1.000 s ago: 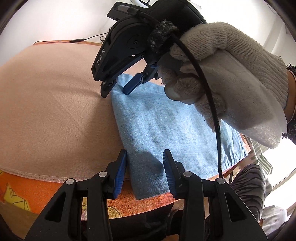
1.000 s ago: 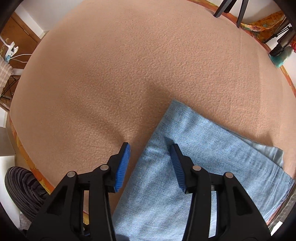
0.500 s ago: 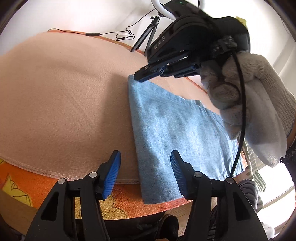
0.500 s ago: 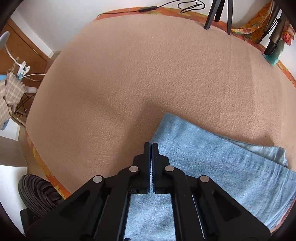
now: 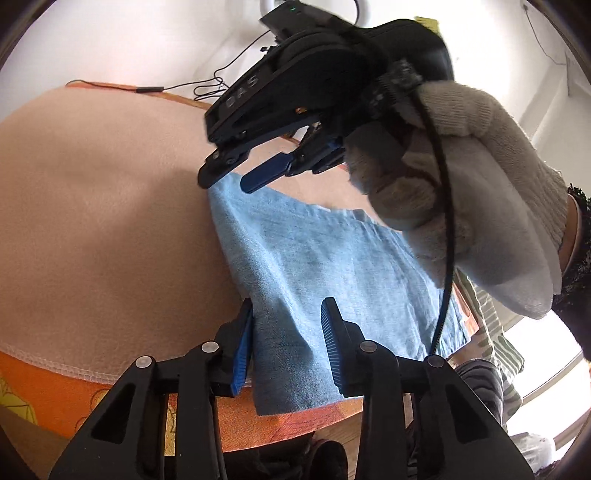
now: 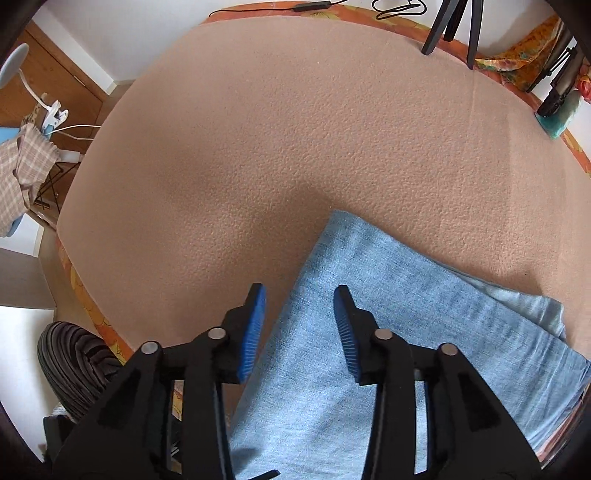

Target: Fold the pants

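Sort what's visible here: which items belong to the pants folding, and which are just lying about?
In the job: folded light-blue denim pants; left gripper, open; right gripper, open; tan fleece blanket underneath.

Lying about: black tripod legs; black cable; checked cloth; white clip lamp.

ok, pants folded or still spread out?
Folded. The pants lie as a compact rectangle on the blanket, with a second layer's edge showing under the top one at the far side.

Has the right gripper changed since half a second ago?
Yes. The right gripper was shut then; now it is open, straddling the folded pants' edge on the blanket.
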Demonstrator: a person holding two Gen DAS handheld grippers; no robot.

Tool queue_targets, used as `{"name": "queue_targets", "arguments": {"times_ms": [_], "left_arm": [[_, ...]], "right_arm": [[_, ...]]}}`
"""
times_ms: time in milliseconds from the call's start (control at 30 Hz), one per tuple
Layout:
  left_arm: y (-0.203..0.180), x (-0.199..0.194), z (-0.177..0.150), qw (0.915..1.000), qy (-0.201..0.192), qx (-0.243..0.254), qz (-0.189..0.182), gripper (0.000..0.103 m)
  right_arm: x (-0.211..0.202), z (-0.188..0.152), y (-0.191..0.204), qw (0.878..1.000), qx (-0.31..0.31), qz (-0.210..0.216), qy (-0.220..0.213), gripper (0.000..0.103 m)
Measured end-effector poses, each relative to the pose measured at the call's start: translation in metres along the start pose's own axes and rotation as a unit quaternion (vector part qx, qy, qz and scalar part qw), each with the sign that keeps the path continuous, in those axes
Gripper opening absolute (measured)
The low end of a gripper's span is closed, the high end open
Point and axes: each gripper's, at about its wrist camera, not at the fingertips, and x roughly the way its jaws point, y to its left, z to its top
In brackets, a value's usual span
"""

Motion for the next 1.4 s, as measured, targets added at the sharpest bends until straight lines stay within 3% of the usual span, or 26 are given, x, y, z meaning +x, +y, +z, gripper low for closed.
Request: {"name": "queue_targets", "arguments": {"times_ms": [200, 233, 267, 367, 433, 533, 600, 633, 667, 833, 900, 1000, 1067, 1167, 1200, 1233, 1400], "left_arm": [[-0.019, 0.001, 0.005, 0.9996, -0.004, 0.027, 0.001, 0.032], [-0.021, 0.001, 0.005, 0.9995, -0.004, 0.03, 0.003, 0.032], [-0.022, 0.001, 0.005, 0.9995, -0.004, 0.032, 0.006, 0.032], [-0.022, -0.002, 0.005, 0.999, -0.004, 0.034, 0.029, 0.033], [-0.018, 0.0, 0.005, 0.9986, 0.001, 0.026, 0.047, 0.047], [-0.007, 0.007, 0.004, 0.9993, 0.016, -0.008, 0.034, 0.048], [-0.006, 0.013, 0.003, 0.9994, 0.026, -0.014, 0.018, 0.043], [-0.006, 0.014, 0.0, 0.9994, 0.031, -0.014, 0.006, 0.025], [-0.008, 0.014, -0.002, 0.9993, 0.035, -0.01, -0.006, 0.02], [-0.018, 0.006, 0.001, 0.9997, 0.015, 0.006, -0.019, 0.018], [-0.024, 0.007, 0.0, 0.9997, 0.012, 0.012, -0.018, 0.018], [-0.032, 0.004, 0.0, 0.9994, 0.009, 0.028, -0.016, 0.018], [-0.038, 0.0, -0.001, 0.9992, 0.007, 0.035, -0.017, 0.018], [-0.044, -0.001, 0.0, 0.9989, 0.004, 0.044, -0.018, 0.018], [-0.046, -0.002, 0.0, 0.9988, 0.004, 0.046, -0.019, 0.018], [-0.048, -0.002, 0.001, 0.9987, 0.003, 0.047, -0.019, 0.018], [-0.056, -0.007, -0.003, 0.9984, -0.014, 0.051, 0.016, 0.023]], "right_arm": [[0.015, 0.0, 0.015, 0.997, -0.038, -0.057, 0.019, 0.042], [0.019, -0.001, 0.015, 0.997, -0.04, -0.062, 0.024, 0.025], [0.02, -0.003, 0.013, 0.997, -0.039, -0.06, 0.025, 0.015], [0.013, -0.01, 0.005, 0.999, -0.018, -0.048, 0.003, 0.009], [0.006, -0.014, -0.001, 0.999, -0.007, -0.036, -0.009, 0.007], [-0.004, -0.017, -0.01, 1.0, 0.02, -0.01, -0.018, 0.007], [-0.009, -0.018, -0.016, 0.999, 0.028, 0.001, -0.023, 0.007], [-0.012, -0.02, -0.017, 0.999, 0.029, 0.004, -0.025, 0.007], [-0.014, -0.021, -0.018, 0.999, 0.03, 0.006, -0.026, 0.007], [-0.013, -0.013, -0.02, 0.999, 0.022, 0.015, -0.029, 0.009], [-0.016, -0.012, -0.02, 0.999, 0.022, 0.017, -0.03, 0.015], [-0.022, -0.009, -0.018, 0.999, 0.021, 0.006, -0.035, 0.034], [-0.023, -0.009, -0.017, 0.999, 0.018, 0.001, -0.034, 0.039], [-0.019, -0.012, -0.014, 1.0, 0.003, -0.013, -0.023, 0.039], [-0.017, -0.013, -0.013, 1.0, -0.002, -0.019, -0.021, 0.032], [-0.017, -0.016, -0.014, 1.0, -0.004, -0.021, -0.023, 0.016], [-0.035, -0.025, -0.036, 0.998, 0.027, 0.001, -0.06, 0.006]]}}
